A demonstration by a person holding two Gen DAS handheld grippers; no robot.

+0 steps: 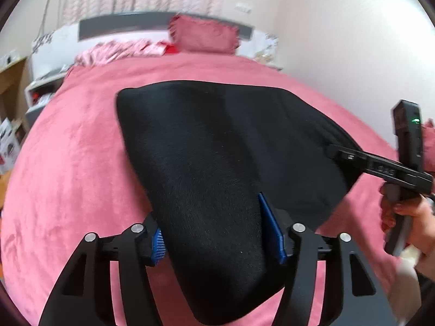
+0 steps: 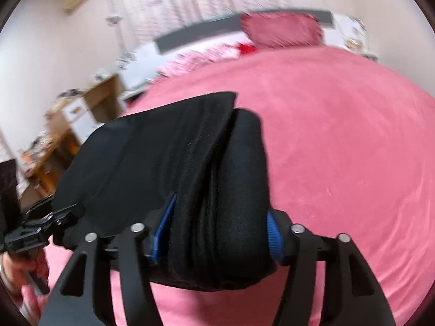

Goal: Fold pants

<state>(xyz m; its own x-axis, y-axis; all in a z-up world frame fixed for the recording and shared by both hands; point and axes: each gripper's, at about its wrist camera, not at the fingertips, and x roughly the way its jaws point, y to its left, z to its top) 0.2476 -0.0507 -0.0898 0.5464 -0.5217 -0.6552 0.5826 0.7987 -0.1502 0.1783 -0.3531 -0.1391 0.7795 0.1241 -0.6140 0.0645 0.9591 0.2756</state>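
Note:
The black pants are folded into a thick bundle and held over the pink bed. My left gripper is shut on the bundle's near left edge, blue pads pressing both sides. My right gripper is shut on the layered right edge of the pants. The right gripper also shows at the pants' right edge in the left wrist view. The left gripper shows at the lower left of the right wrist view.
The bed fills most of both views. A pink pillow and a rumpled pink cover lie by the headboard. A wooden desk with clutter stands left of the bed. A wall is on the right.

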